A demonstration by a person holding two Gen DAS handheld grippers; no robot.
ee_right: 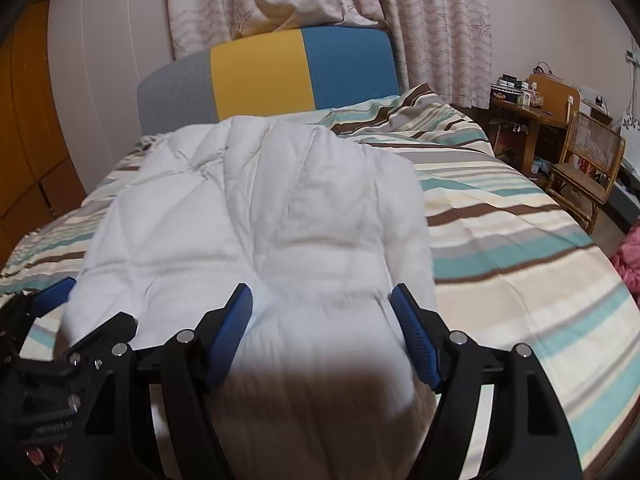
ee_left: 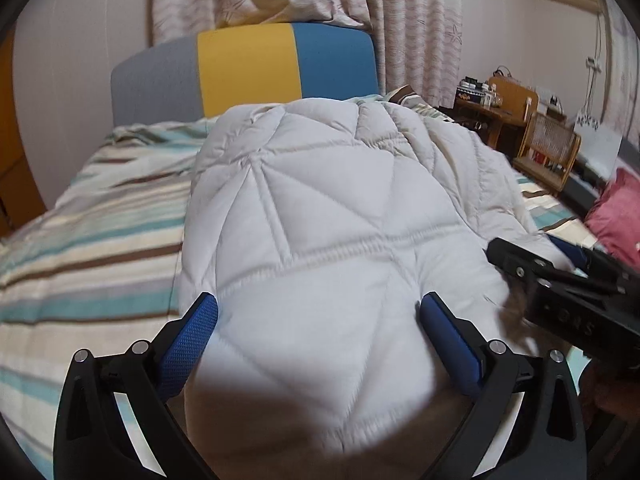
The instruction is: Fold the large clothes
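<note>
White quilted puffer jacket (ee_left: 320,208) lies along the striped bedspread (ee_left: 100,240) in the left wrist view, reaching toward the grey, yellow and blue headboard (ee_left: 248,68). The left gripper (ee_left: 318,316) hangs over its near end, blue pads (ee_left: 192,344) spread wide with nothing held. The right gripper (ee_left: 568,280) shows at the right edge.

From the right wrist, the right gripper (ee_right: 322,308) likewise stands spread over the jacket (ee_right: 280,220), gripping nothing. The left gripper (ee_right: 52,292) sits at lower left. A wicker chair (ee_right: 588,160) stands beside the bed.
</note>
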